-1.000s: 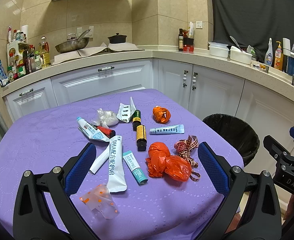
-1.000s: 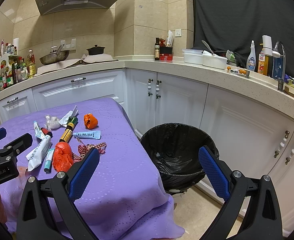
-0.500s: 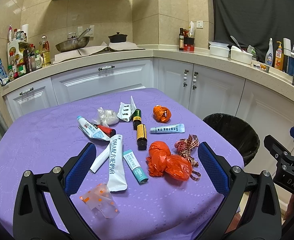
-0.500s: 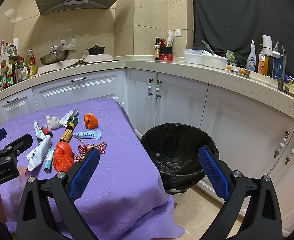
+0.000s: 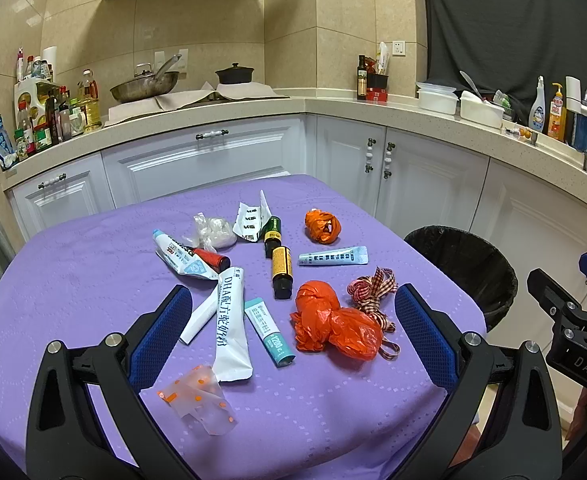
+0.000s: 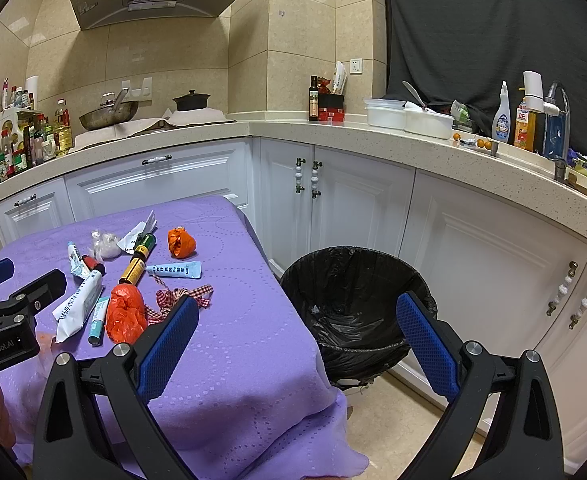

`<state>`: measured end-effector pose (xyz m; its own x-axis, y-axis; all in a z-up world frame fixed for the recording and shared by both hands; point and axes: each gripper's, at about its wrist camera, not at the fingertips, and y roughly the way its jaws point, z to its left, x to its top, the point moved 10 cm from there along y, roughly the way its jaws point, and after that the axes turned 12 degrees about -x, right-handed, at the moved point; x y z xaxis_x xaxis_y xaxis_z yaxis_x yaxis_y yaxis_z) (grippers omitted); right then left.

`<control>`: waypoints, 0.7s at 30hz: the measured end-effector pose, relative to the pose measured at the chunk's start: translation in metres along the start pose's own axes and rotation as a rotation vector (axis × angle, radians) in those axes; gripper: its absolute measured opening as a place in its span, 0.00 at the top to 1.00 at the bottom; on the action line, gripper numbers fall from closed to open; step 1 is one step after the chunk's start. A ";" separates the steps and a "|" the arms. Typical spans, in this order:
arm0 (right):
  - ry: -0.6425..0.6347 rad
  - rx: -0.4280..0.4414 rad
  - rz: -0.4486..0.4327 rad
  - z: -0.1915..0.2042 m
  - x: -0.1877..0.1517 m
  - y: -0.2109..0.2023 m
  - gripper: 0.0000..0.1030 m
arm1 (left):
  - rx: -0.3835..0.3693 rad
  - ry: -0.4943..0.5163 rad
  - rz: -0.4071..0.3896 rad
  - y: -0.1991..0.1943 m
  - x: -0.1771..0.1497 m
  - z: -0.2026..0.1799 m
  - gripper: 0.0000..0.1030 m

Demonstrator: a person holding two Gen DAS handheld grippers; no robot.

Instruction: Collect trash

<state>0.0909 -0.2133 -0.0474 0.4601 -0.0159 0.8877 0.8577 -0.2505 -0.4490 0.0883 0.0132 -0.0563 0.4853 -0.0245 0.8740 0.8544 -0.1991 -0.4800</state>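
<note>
Trash lies on the purple tablecloth (image 5: 73, 280): a big crumpled orange bag (image 5: 333, 326), a small orange wad (image 5: 322, 227), a checked ribbon (image 5: 371, 292), several tubes (image 5: 229, 324), two small brown bottles (image 5: 281, 268), a clear wrapper with orange dots (image 5: 197, 398) and a white wad (image 5: 213, 232). My left gripper (image 5: 293, 340) is open and empty, hovering above the near trash. My right gripper (image 6: 299, 340) is open and empty, between the table edge and the black-lined bin (image 6: 357, 304). The orange bag (image 6: 125, 314) also shows in the right wrist view.
White kitchen cabinets (image 6: 333, 200) and a counter with bottles, bowls and a wok (image 5: 145, 88) run behind and to the right. The bin stands on the floor right of the table (image 5: 465, 268). The right gripper's body shows at the left view's right edge (image 5: 573, 332).
</note>
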 end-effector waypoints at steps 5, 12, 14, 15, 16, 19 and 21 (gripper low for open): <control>0.000 -0.001 -0.001 -0.001 0.000 0.000 0.06 | 0.001 -0.001 0.000 0.001 0.000 -0.001 0.04; 0.002 0.002 0.001 -0.001 -0.001 0.000 0.06 | 0.001 -0.001 0.002 0.001 -0.002 -0.001 0.04; 0.001 0.006 0.003 0.000 -0.002 0.000 0.06 | 0.003 -0.004 0.004 0.002 -0.003 0.000 0.04; 0.000 0.010 0.005 0.002 -0.002 0.000 0.06 | 0.003 -0.004 0.008 0.003 -0.005 -0.001 0.04; -0.001 0.014 0.007 0.003 -0.003 0.001 0.06 | 0.006 -0.005 0.012 0.003 -0.007 0.000 0.04; 0.000 0.044 0.021 0.008 -0.005 0.004 0.06 | 0.012 -0.010 0.023 0.006 -0.012 0.008 0.04; -0.001 0.072 0.034 0.021 -0.007 0.009 0.06 | 0.023 -0.013 0.031 0.006 -0.016 0.015 0.04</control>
<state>0.1002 -0.1946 -0.0596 0.4891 -0.0223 0.8719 0.8560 -0.1797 -0.4848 0.0885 0.0268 -0.0738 0.5139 -0.0173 0.8577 0.8429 -0.1755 -0.5086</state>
